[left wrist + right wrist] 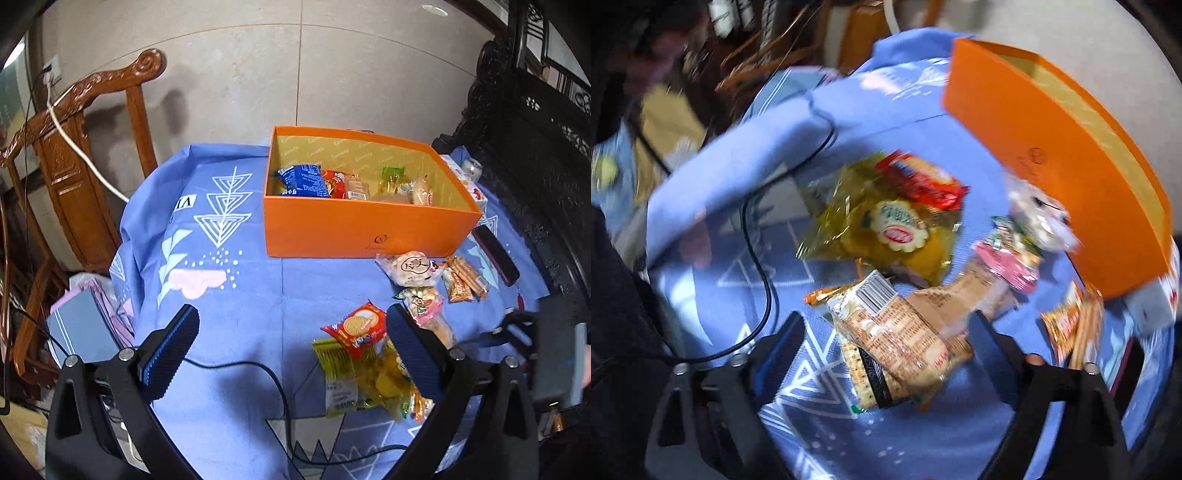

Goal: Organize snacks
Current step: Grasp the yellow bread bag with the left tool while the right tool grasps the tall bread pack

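Observation:
An orange box (369, 229) stands at the back of the blue tablecloth (229, 288) with several snack packs inside. Loose packs lie in front of it: a red biscuit pack (356, 328) on a yellow-green pack (351, 380), a white round pack (410, 267), a pink-green pack (424, 306). My left gripper (291, 347) hangs open above the cloth, holding nothing, its right finger beside the red pack. The blurred right wrist view shows my right gripper (886, 350) open, pointing steeply down over a beige cracker pack (897, 339). That pack lies between the fingers, clear of the left pad.
A carved wooden chair (74, 155) stands at the left and dark carved furniture (535, 147) at the right. A black cable (258, 369) crosses the near cloth. A dark phone (495, 258), a can (471, 168) and orange wafer packs (465, 280) sit right of the box.

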{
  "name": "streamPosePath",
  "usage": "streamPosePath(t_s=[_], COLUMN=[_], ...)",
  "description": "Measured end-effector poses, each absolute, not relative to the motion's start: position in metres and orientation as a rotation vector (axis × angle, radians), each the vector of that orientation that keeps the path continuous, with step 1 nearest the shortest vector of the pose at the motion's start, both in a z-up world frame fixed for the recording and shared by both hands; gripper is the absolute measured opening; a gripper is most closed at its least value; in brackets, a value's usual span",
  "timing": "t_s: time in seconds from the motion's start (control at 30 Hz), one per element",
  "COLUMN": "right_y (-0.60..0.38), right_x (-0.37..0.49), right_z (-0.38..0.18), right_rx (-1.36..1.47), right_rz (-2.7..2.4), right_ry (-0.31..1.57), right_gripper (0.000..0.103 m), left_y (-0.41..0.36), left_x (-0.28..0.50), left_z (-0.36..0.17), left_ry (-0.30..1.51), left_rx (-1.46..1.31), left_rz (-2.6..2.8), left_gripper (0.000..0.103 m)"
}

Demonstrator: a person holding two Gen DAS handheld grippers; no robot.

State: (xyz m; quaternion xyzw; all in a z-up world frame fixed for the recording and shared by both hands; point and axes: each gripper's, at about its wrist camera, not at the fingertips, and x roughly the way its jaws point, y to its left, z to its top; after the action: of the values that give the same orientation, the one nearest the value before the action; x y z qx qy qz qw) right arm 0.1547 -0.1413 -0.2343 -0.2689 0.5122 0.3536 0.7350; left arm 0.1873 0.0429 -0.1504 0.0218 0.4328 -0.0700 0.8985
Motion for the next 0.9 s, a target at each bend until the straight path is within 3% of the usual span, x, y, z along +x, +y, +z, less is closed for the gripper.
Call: streamPosePath(t_s=[0.13, 0.17, 0.23, 0.3, 0.73, 0.8, 0.9], right_y=[-0.128, -0.127, -0.128, -0.131, -0.219, -0.229, -0.239], right_x=[0.153, 0.153, 0.154, 0.155, 0.158, 0.151, 0.138], right_z=[-0.253, -0.256, -0.259, -0.256, -0.202, -0.2, -0.197], right_rx=[-0.689, -0.698, -0.691, -0.634, 0.012, 0.054, 0.094], right_rz=[0.827, 0.828, 0.813, 0.815, 0.589, 0.541, 0.495], right_ry=[1.153, 1.157, 1.159, 1.18, 1.184, 1.18, 1.17], right_gripper=[0.082, 0.076, 0.049, 0.036, 0.036, 0.036, 0.036], left_y=[0.044, 0.044, 0.044, 0.042, -0.051, -0.067, -0.082], left_x=[0.18, 0.178, 0.175, 0.173, 0.153, 0.154, 0.156], left_z=[-0.153, -0.153, -0.156, -0.16, -0.213, -0.232, -0.255], left_ry=[0.903, 0.905, 0.91, 0.91, 0.829, 0.843, 0.882], left_rx=[0.039, 0.038, 0.038, 0.054, 0.387, 0.455, 0.513], left_rz=[-0.121, -0.121, -0.122, -0.125, -0.5, -0.554, -0.611], left_gripper=[0.099, 0.099, 0.099, 0.099, 0.098, 0.079, 0.067])
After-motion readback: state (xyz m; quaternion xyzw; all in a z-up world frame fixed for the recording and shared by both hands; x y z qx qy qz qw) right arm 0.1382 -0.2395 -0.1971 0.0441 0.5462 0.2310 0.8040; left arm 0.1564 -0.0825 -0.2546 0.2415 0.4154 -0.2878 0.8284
